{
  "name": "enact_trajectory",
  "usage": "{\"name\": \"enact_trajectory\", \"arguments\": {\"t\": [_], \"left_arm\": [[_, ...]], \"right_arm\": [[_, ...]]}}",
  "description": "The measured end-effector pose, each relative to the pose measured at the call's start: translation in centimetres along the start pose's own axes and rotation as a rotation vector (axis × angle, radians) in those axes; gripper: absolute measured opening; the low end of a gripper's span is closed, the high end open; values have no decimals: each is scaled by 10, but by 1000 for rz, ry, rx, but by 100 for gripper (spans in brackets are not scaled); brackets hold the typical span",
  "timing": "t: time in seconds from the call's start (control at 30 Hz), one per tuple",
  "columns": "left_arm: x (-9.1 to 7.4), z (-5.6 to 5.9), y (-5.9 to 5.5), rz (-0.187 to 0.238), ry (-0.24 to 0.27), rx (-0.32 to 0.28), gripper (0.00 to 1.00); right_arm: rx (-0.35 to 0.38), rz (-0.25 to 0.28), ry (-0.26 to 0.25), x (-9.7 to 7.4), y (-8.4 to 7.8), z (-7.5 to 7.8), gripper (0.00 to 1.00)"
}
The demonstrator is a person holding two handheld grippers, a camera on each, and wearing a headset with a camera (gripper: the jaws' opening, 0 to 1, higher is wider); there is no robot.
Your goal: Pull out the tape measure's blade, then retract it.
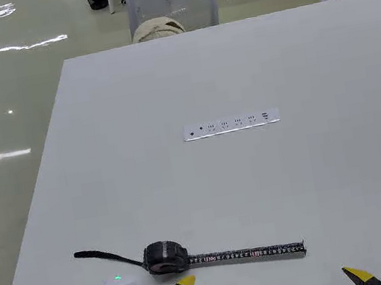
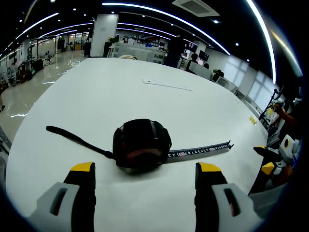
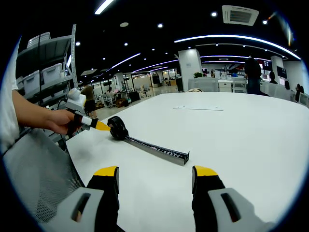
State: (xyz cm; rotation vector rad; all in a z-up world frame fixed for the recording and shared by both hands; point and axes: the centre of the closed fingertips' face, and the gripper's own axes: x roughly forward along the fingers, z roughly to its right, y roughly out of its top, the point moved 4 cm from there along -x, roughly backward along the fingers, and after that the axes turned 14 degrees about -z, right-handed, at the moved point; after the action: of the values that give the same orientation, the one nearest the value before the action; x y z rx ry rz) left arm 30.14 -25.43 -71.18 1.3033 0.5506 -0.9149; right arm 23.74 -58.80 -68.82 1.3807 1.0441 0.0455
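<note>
Left gripper (image 2: pixel 145 168): jaws spread, tape measure case (image 2: pixel 141 144) just ahead between them, untouched.
Right gripper (image 3: pixel 155 171): jaws spread, hooked end of the blade (image 3: pixel 154 150) ahead, apart.
Retracting: probably pin the case first, then guide the blade home slowly.

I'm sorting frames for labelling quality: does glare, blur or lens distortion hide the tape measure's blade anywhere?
No. Head view: even light, glare streaks on the floor, the blade sharp with tiny markings. Left gripper view: fisheye bows the table edge, the case is dark with little detail, and the blade is clear. Right gripper view: ceiling light strips flare, yet the blade is crisp.
</note>
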Motion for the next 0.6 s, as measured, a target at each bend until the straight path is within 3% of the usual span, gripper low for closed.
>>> {"name": "enact_trajectory", "arguments": {"t": [0.47,0.6], "left_arm": [[12,5,10,11,15,-4,82],[16,4,11,6,18,-35,82]], "right_arm": [[-16,-2,-6,4,3,4,61],[-16,-5,0,7,3,4,60]]}}
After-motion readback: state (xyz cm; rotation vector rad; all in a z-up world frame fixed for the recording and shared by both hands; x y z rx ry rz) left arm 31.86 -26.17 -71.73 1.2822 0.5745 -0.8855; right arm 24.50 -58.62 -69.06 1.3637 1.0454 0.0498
